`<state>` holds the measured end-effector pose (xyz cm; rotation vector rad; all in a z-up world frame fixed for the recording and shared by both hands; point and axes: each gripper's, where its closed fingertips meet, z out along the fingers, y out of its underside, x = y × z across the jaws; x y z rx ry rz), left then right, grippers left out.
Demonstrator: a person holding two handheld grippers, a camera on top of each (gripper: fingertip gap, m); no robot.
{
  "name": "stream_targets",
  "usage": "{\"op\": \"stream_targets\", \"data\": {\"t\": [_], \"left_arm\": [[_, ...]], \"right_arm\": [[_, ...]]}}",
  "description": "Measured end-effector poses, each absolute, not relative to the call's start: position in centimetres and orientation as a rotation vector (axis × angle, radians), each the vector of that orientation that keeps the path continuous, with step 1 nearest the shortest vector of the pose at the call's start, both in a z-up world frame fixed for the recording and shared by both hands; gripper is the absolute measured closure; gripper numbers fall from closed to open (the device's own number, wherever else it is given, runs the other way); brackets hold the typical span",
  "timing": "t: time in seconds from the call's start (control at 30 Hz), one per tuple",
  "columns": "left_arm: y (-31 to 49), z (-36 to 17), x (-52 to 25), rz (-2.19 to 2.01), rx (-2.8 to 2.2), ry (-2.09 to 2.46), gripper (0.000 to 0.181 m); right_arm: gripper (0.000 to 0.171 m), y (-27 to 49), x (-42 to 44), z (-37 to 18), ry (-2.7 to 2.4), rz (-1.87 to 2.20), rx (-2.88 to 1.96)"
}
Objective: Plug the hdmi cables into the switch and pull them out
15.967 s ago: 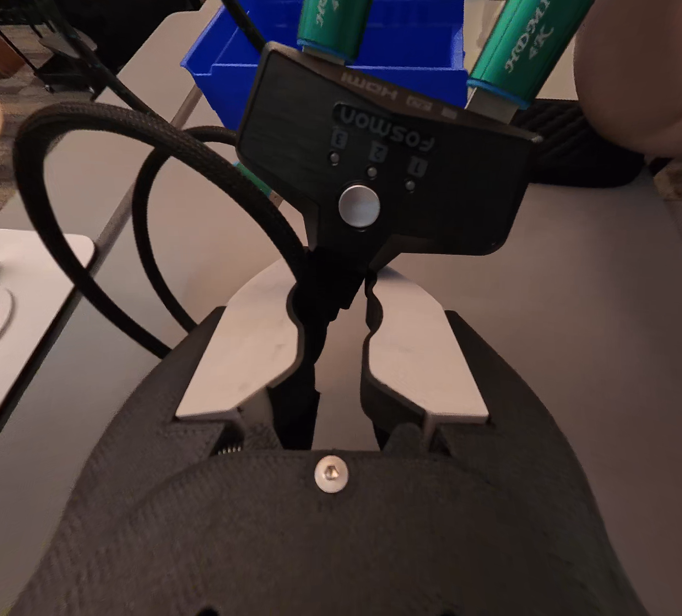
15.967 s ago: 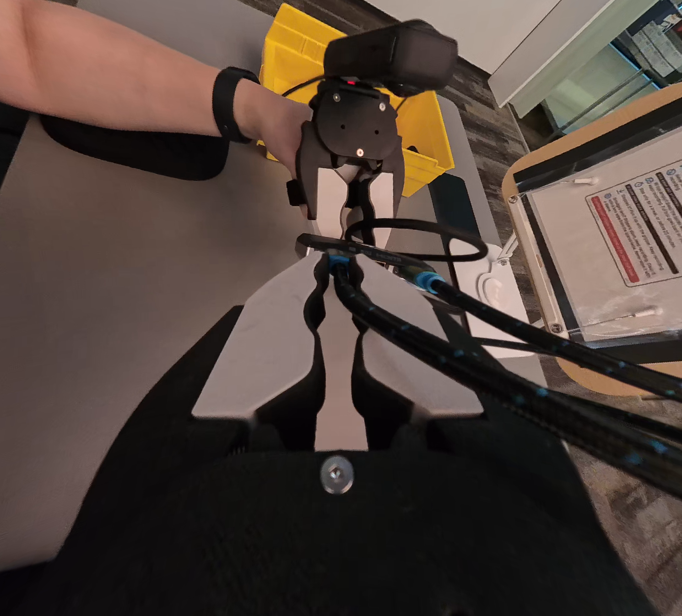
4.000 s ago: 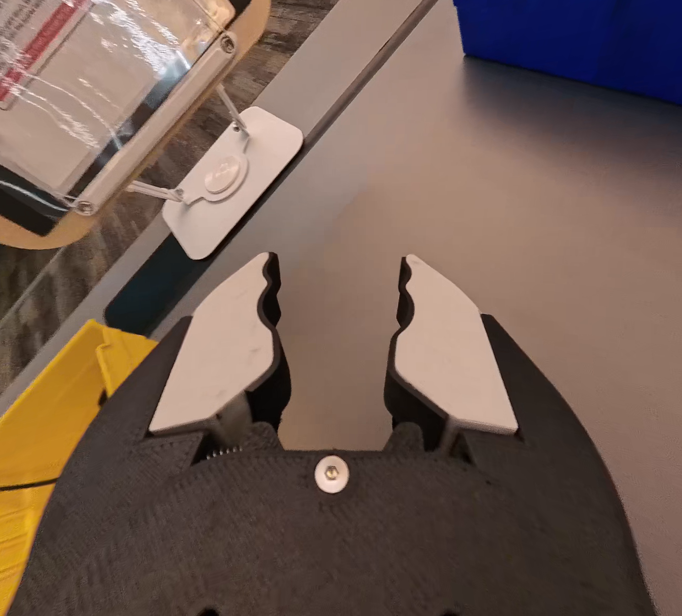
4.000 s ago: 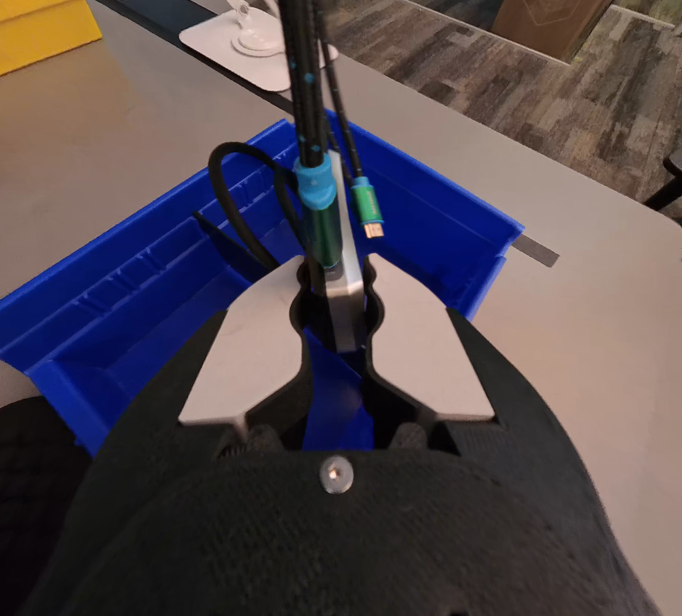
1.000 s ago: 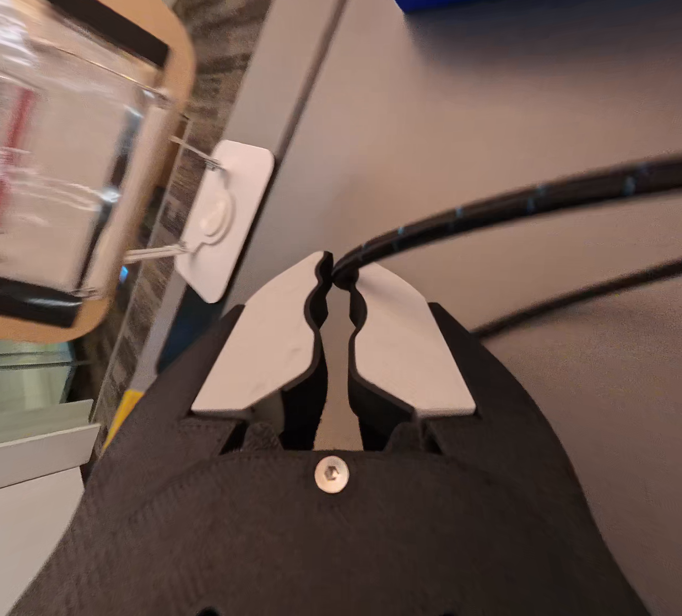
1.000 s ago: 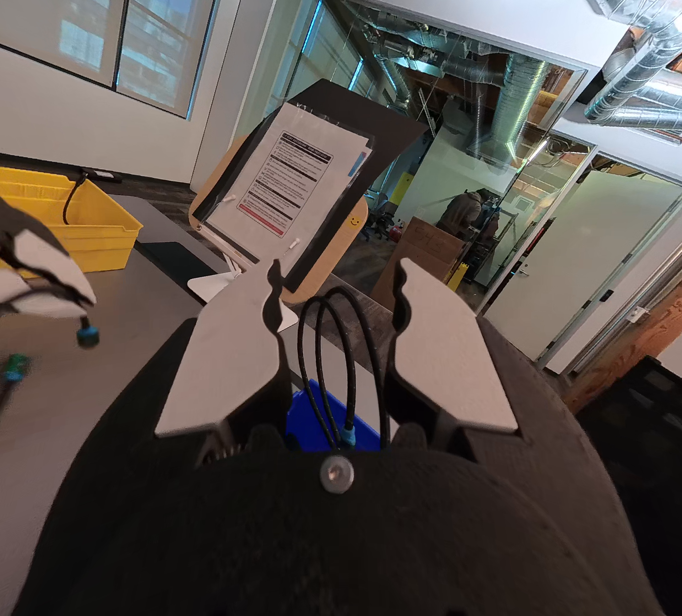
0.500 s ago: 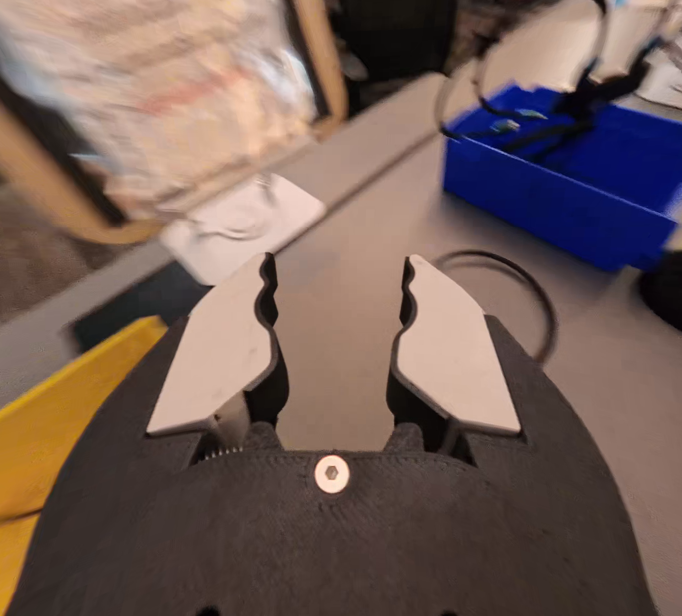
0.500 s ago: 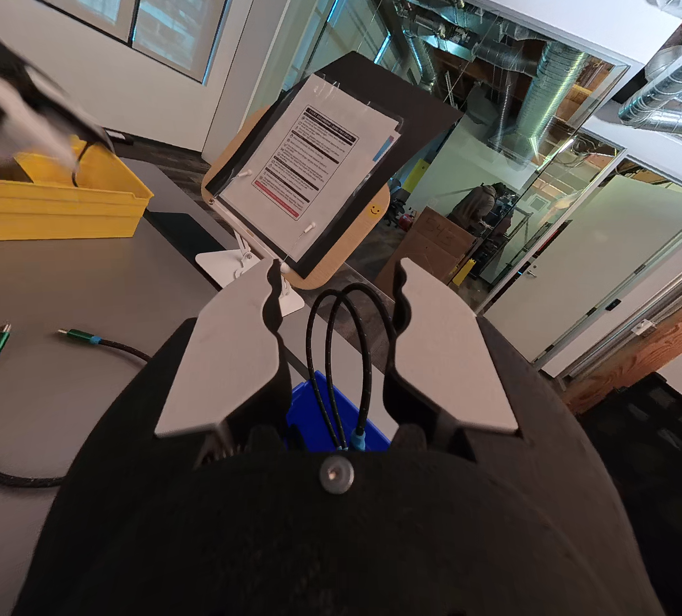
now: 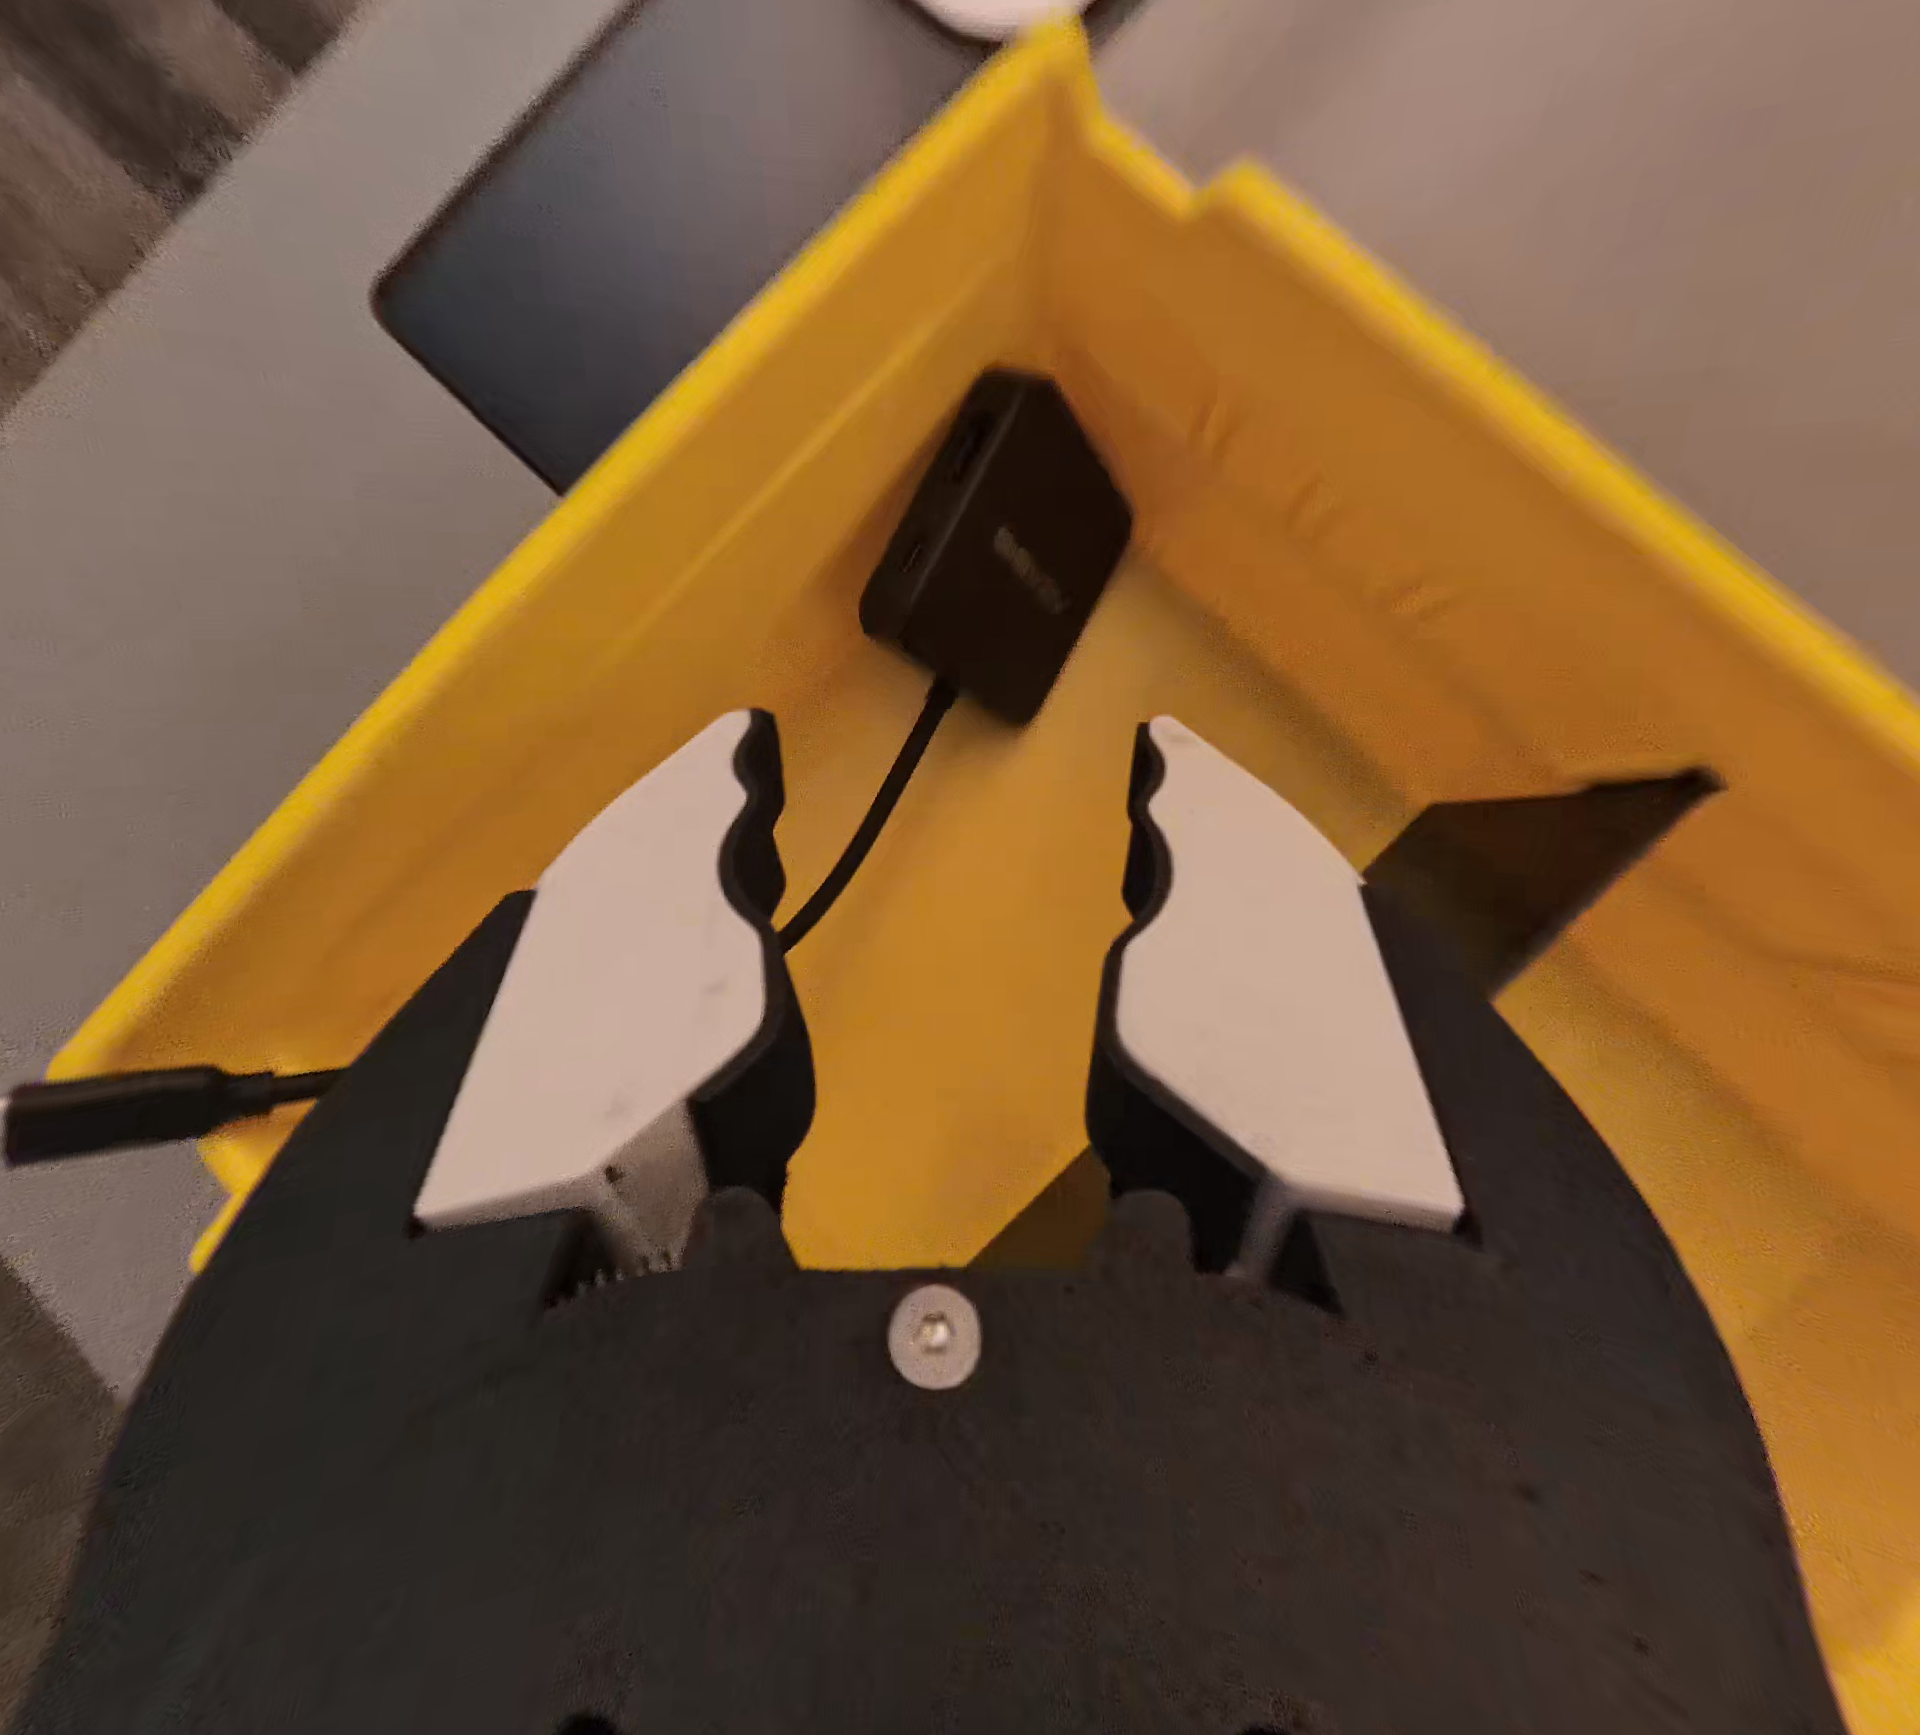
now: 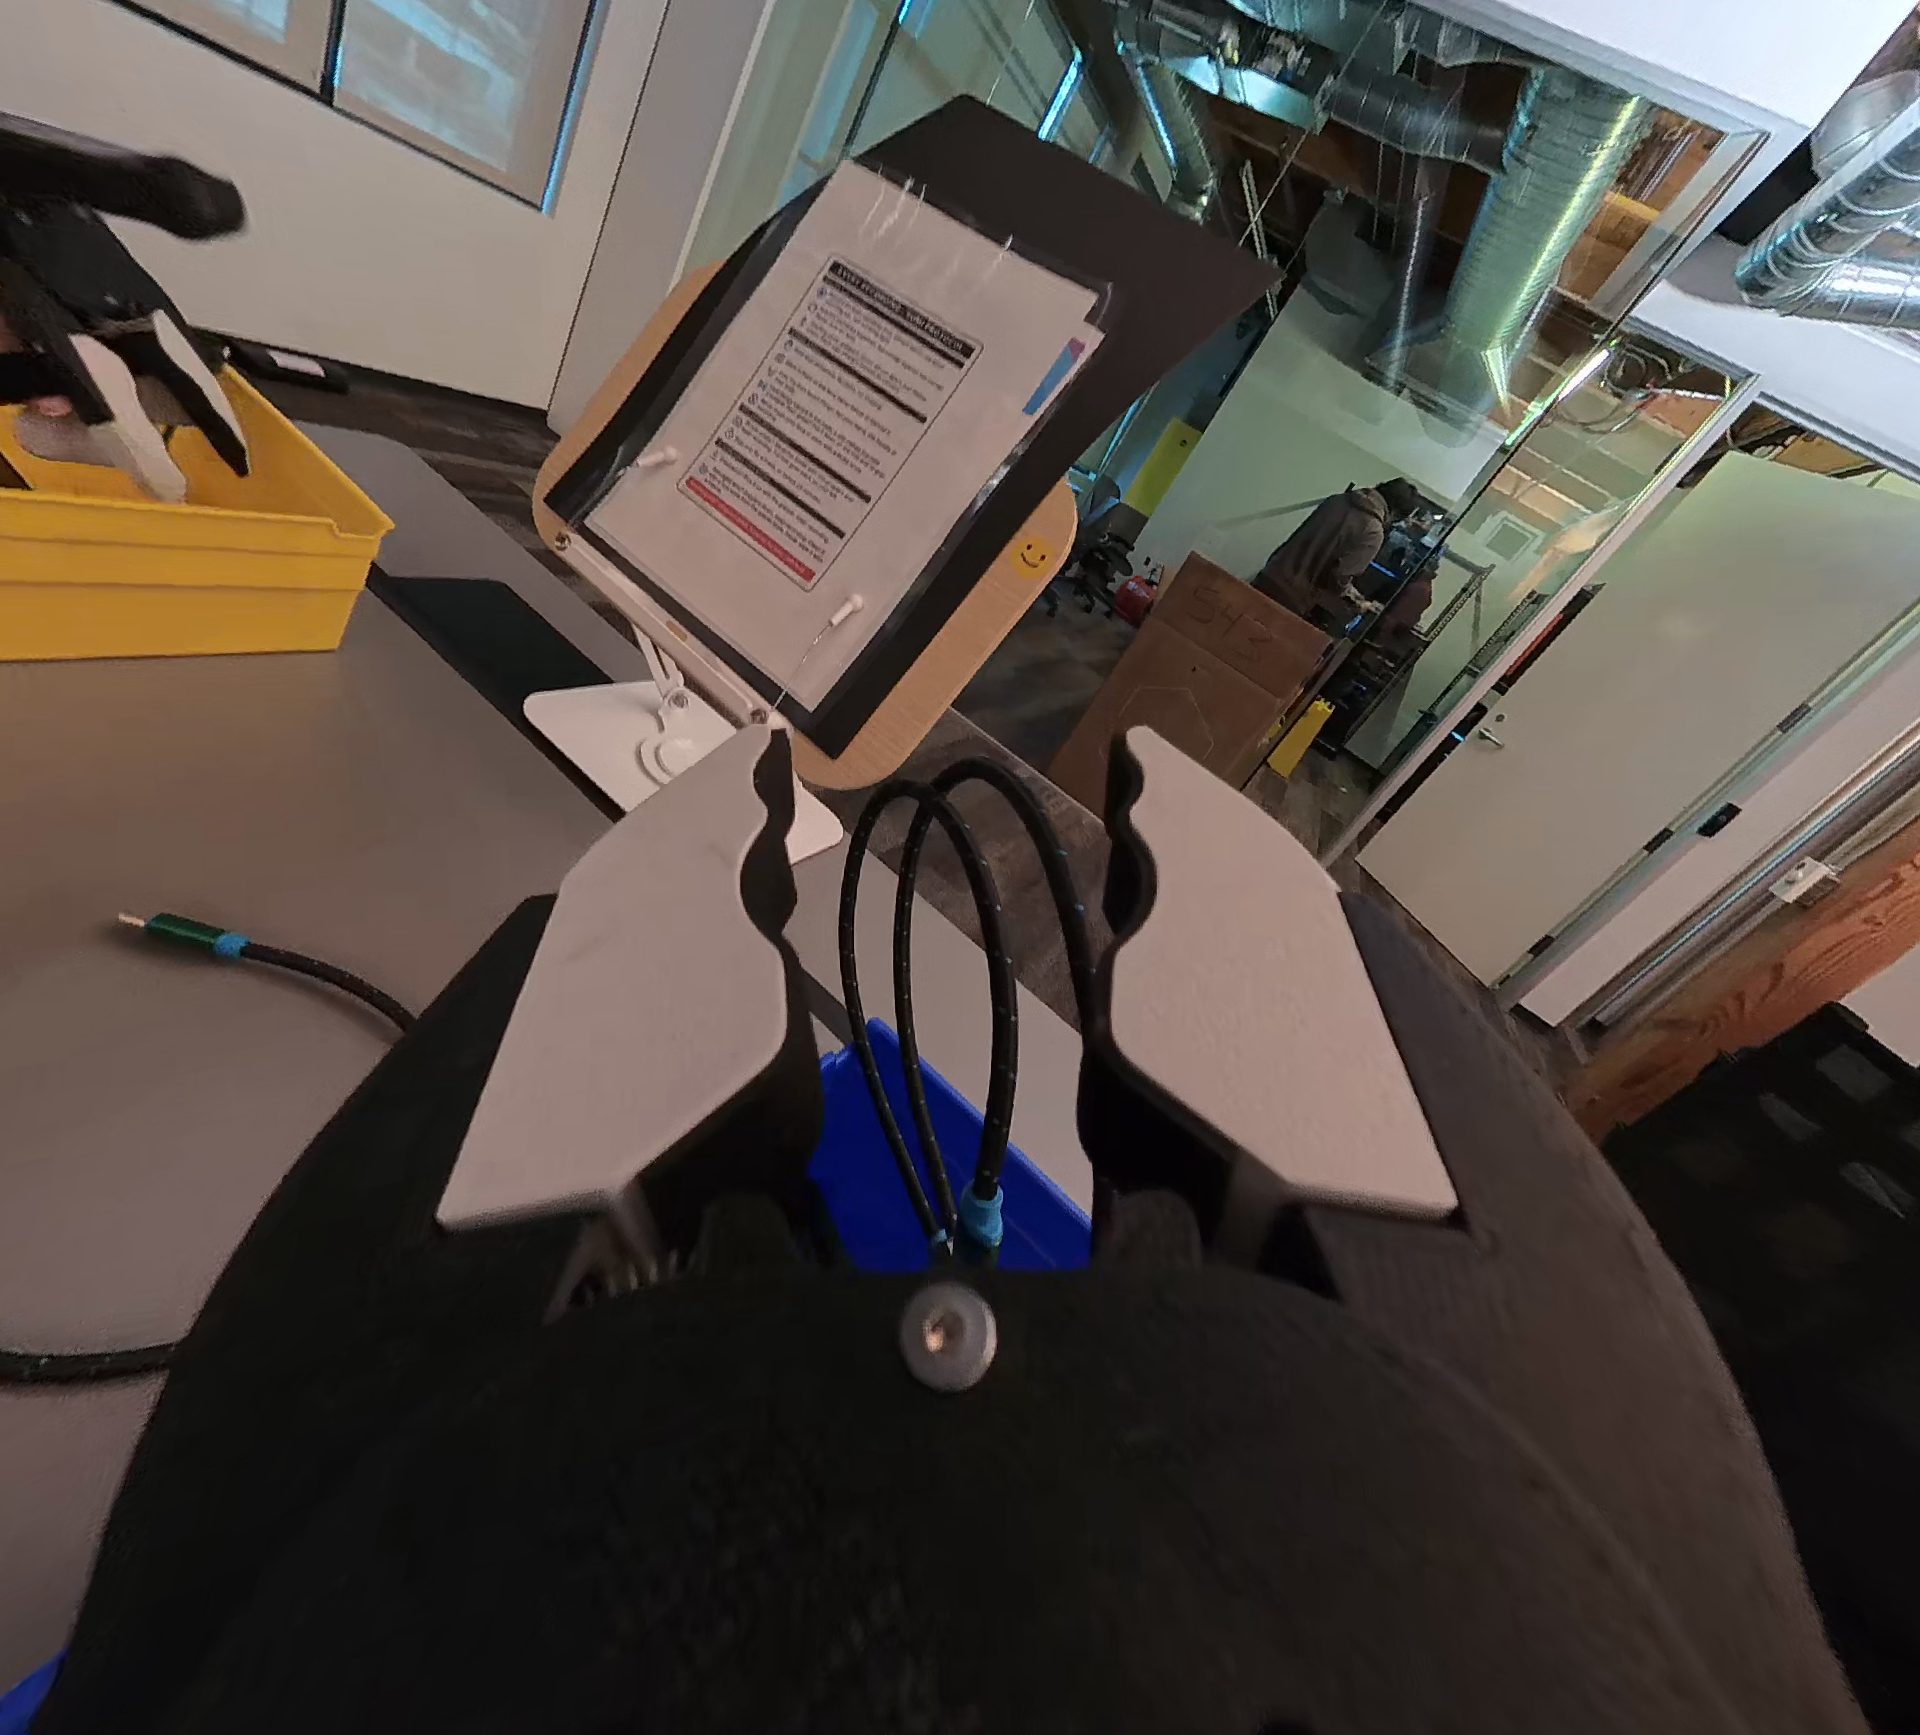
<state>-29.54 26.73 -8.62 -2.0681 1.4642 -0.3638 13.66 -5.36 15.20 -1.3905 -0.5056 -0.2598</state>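
Note:
My left gripper (image 9: 948, 729) is open and empty, pointing down into a yellow bin (image 9: 644, 605). A small black switch box (image 9: 1003, 547) lies in the bin's far corner, just beyond my fingertips, with its thin black lead (image 9: 873, 828) running back under my left finger and a plug end (image 9: 114, 1114) hanging over the bin's wall. My right gripper (image 10: 940, 745) is open and empty above a blue bin (image 10: 883, 1155) that holds looped black braided cables (image 10: 935, 958). Another braided cable with a green plug (image 10: 192, 937) lies on the grey table. The left gripper also shows over the yellow bin (image 10: 135, 407).
A document stand (image 10: 831, 480) on a white base (image 10: 623, 740) stands at the table's far edge between the two bins. A dark pad (image 9: 623, 231) lies beside the yellow bin. A black divider (image 9: 1527, 864) sits inside the yellow bin on the right. Spacing between my two grippers at the tips: around 60 centimetres.
My left gripper let go of the braided cable, opened, and swung left to the yellow bin, now pointing down at the switch box. The cable lies on the table. My right gripper stayed over the blue bin.

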Motion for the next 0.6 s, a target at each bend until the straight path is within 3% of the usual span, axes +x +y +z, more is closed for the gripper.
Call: {"op": "stream_targets", "data": {"t": [0.1, 0.33, 0.6], "left_arm": [[27.7, -11.1, -30.1, -0.193, -2.115, 1.570, 0.119], [28.3, -12.9, -29.2, -0.243, -2.187, 1.637, 0.129], [27.5, -12.6, -27.4, -0.472, -2.102, 1.623, 0.163]], "right_arm": [[0.113, -4.9, 13.8, 14.6, -0.514, -0.272, -1.415], [0.113, -3.8, 13.4, 13.4, -0.549, -0.278, -1.463], [0.113, -3.2, 12.1, 12.8, -0.613, -0.283, -1.481]]}}
